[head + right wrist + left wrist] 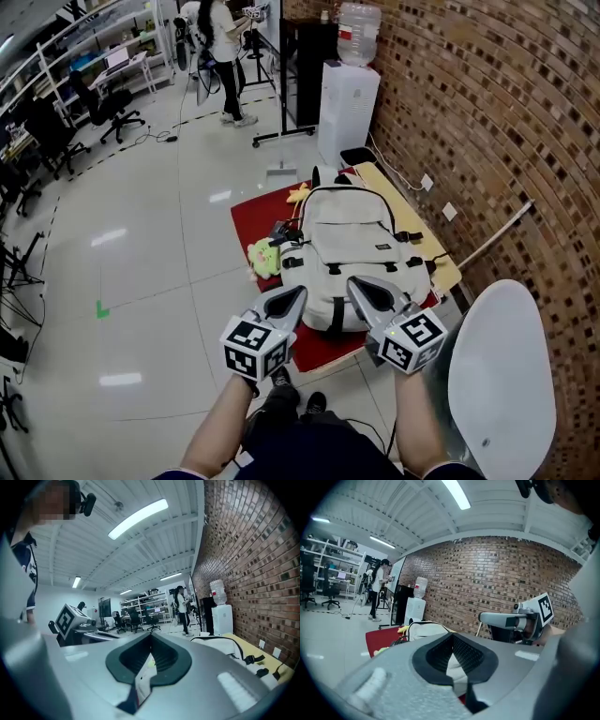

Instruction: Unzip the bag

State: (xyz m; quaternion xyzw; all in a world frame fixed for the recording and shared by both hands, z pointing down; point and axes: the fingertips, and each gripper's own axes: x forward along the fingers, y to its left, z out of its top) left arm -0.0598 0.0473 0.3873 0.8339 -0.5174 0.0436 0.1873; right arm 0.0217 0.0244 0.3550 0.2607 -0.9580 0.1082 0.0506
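Forearms (pixel 217 433) parallel, left claw (pixel 301 292) and right claw (pixel 352 280) closed near bag (pixel 347 230)

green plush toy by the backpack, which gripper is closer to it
Left. The left gripper hovers just below and right of the green plush toy in the head view; the right gripper is farther right, over the backpack.

One bag (pixel 349 246), one water dispenser (pixel 348 105)
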